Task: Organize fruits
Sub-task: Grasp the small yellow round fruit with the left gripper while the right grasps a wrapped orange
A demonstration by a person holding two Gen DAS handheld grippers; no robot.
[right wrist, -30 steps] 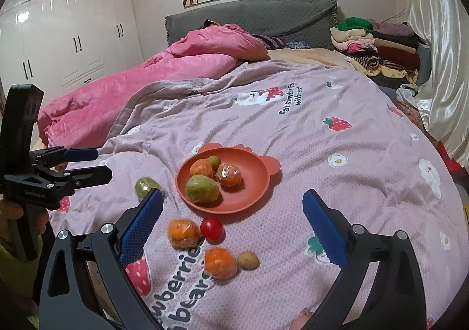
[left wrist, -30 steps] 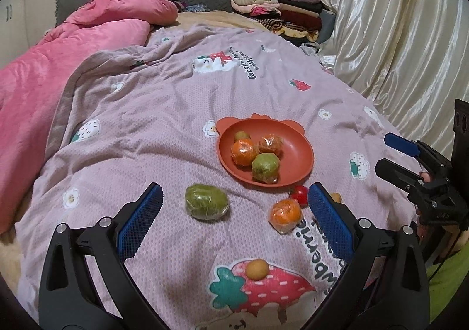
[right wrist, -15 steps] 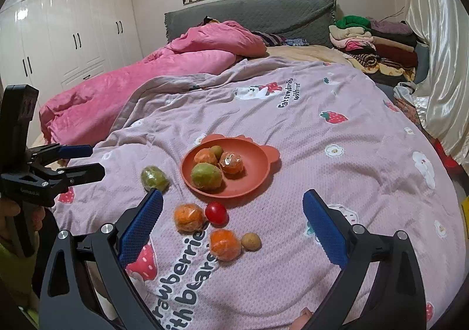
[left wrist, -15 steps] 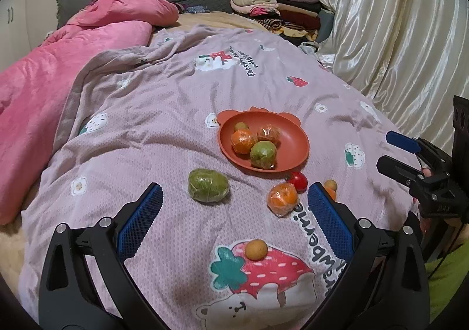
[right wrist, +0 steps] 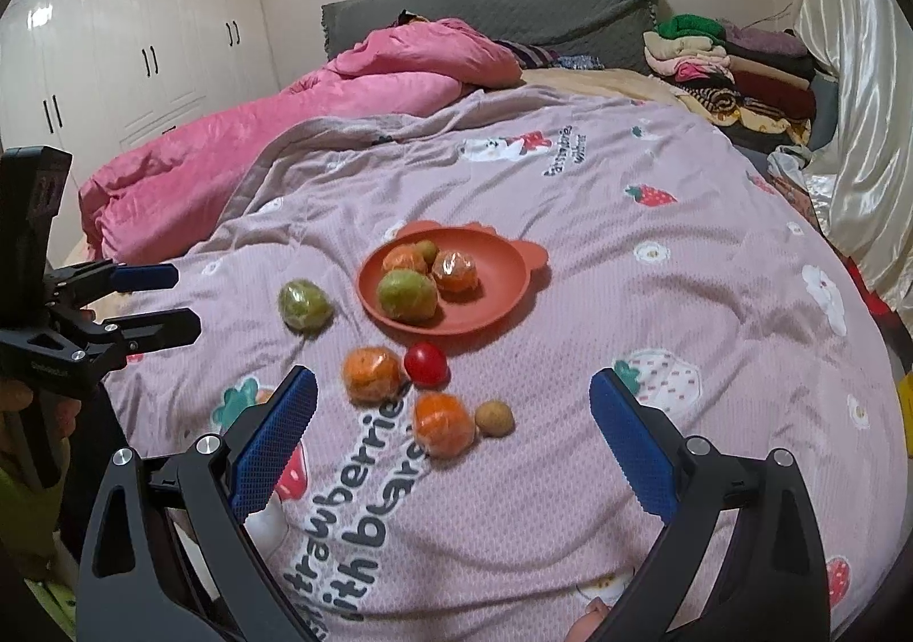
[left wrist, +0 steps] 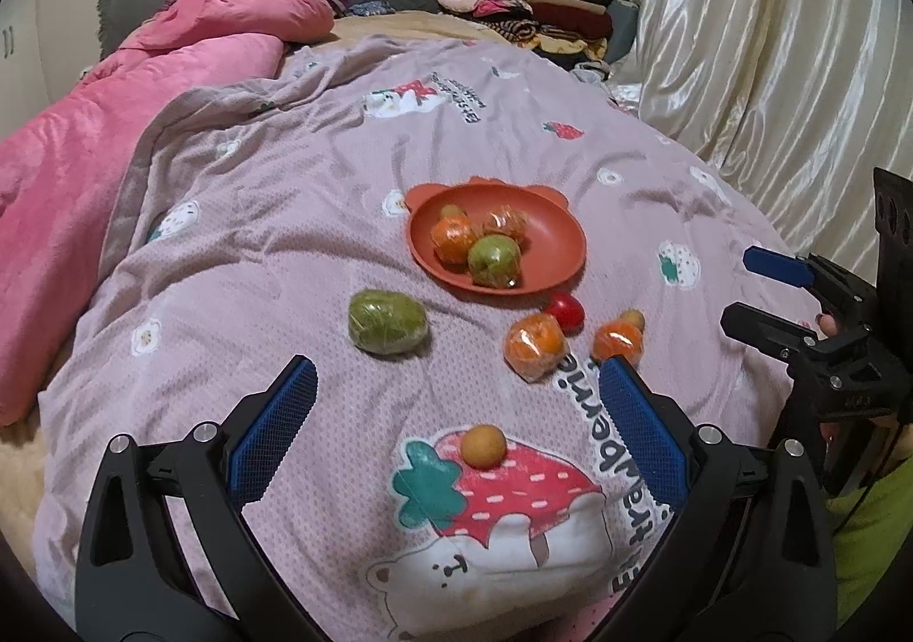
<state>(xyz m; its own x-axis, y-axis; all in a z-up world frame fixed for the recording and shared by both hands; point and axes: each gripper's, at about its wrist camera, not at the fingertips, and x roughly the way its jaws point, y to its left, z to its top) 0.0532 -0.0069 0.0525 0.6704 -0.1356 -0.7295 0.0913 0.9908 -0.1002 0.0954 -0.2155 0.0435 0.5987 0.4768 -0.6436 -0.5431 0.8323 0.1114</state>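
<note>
Your left gripper and right gripper: jaws wide apart, empty, both drawn back since earlier. Round orange bear-eared plate holds four wrapped fruits; six lie on the pink printed quilt.

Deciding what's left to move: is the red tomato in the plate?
Out. The red tomato lies on the blanket just beside the plate rim.

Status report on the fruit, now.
Both grippers, left gripper and right gripper, open, empty. Four fruits on plate, six loose on blanket. Nothing blocking.
</note>
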